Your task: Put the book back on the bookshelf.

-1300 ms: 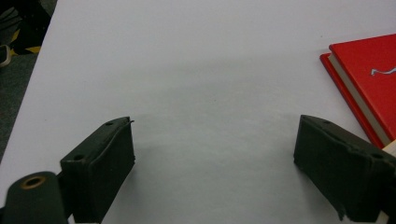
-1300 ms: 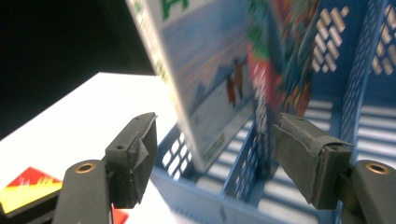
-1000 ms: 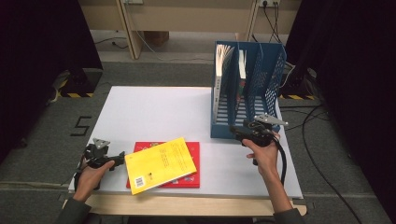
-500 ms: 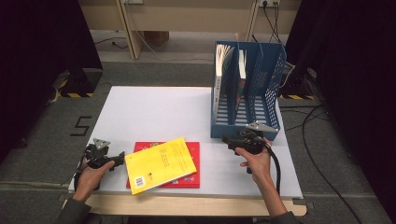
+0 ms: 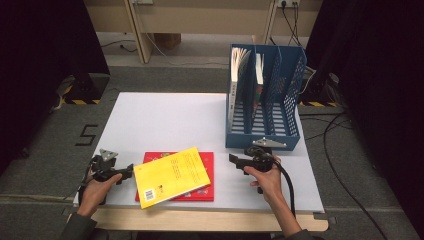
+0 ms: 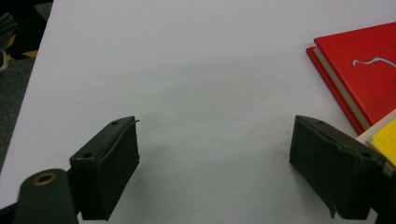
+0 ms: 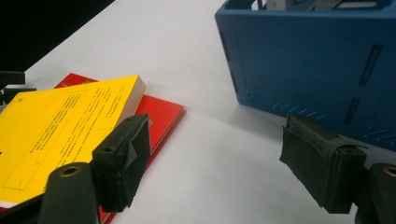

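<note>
A: Which step are we at, w/ the books?

B: Looks like the reach before a pickup. Yellow book (image 5: pixel 171 176) lies flat and skewed on top of the red book (image 5: pixel 205 166), both at the near edge of the worktop (image 5: pixel 165 120), left of centre. Nothing is gripped yet.

A: Tools?

B: Left tool (image 5: pixel 126 168) sits just left of the yellow book's near-left edge, jaws released, bare worktop between them. In the left tool view one jaw is right beside the yellow cover's corner (image 6: pixel 384 140); can't tell if it touches. Its jaws have just been closing a bit, w/ nothing in the gap. Right tool (image 5: pixel 233 159) is between the books and the blue rack (image 5: pixel 287 100), pointing left at the books, also released and empty; its jaws have just been opening.

A: Rack status?

B: Stands far right, two books upright in its left slots, right slots look free.

A: Next move?

B: Prob. right tool goes left to the yellow book's right edge, one jaw under the cover, one over, then clamps. Needs a low approach, since the book lies flat on the red one. Left tool prob. steadies the stack.
</note>
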Demonstrator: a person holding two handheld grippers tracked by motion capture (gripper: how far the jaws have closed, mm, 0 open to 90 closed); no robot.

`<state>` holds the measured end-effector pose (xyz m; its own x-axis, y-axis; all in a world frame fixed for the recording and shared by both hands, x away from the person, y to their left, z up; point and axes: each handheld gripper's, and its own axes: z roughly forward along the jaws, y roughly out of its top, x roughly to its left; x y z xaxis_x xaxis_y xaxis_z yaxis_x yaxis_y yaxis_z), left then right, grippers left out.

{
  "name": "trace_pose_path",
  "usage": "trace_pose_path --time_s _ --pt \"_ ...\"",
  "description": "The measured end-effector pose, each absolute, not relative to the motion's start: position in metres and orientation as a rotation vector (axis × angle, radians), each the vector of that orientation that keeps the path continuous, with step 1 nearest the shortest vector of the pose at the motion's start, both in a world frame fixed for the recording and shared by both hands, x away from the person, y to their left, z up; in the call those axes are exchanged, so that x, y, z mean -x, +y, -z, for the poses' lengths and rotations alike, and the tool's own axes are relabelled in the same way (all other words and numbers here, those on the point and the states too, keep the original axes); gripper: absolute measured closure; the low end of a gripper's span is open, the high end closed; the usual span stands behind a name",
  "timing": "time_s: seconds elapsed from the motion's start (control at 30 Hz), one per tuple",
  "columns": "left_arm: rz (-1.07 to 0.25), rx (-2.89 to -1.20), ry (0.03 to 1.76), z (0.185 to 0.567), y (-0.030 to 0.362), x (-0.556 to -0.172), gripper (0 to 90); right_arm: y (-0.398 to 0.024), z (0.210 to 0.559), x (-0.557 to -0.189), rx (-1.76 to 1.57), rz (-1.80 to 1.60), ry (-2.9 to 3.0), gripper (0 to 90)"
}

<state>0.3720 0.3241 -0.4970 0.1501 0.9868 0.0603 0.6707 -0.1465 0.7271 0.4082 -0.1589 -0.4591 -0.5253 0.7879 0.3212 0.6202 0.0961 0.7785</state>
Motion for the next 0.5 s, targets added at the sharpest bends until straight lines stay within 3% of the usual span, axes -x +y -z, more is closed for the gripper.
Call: trace_pose_path --time_s 0.5 --pt "-0.803 -1.901 1.506 0.476 0.32 -0.343 15.0 -0.146 0.47 -0.396 -1.423 -1.426 2.265 25.1"
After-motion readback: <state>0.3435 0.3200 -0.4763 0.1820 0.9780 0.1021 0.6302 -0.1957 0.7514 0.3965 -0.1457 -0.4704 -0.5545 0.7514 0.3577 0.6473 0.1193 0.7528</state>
